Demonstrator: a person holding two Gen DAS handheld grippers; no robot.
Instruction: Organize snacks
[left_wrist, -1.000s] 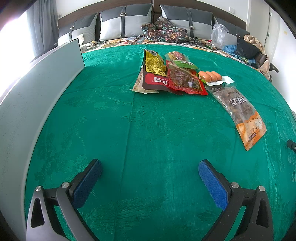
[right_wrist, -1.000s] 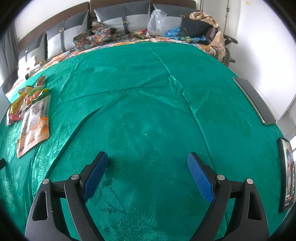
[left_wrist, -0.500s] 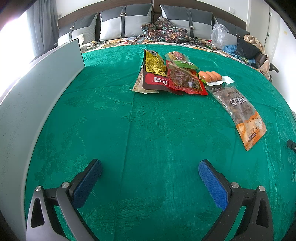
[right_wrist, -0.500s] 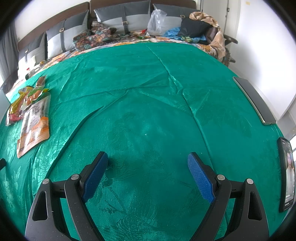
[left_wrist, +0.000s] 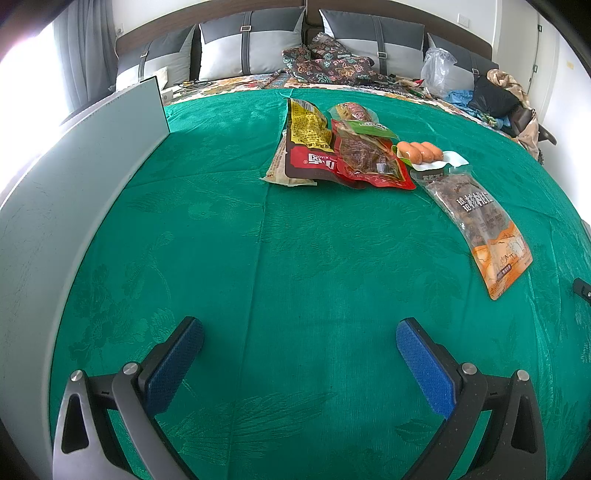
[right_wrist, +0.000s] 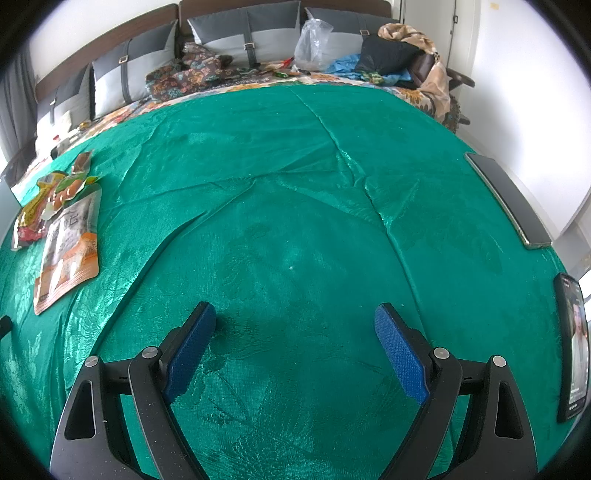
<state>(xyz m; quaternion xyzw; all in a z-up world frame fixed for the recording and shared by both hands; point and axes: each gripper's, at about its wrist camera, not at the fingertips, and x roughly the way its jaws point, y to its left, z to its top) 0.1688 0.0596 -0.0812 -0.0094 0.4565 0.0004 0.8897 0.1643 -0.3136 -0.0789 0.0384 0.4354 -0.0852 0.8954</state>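
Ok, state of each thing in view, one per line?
left tongs: open, empty
right tongs: open, empty
orange walnut pouch: flat, apart from the pile
red snack packets: overlapping pile
sausage pack: sealed, flat
green cloth: creased
phone: screen lit

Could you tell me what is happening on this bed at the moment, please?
A person holds tongs in each hand above a green bedspread, and nothing is grasped yet. The left tongs and right tongs are both open and empty. Several snack packets lie in a loose pile ahead of the left tongs, with an orange-bottomed packet beside it. Sorting has not started.
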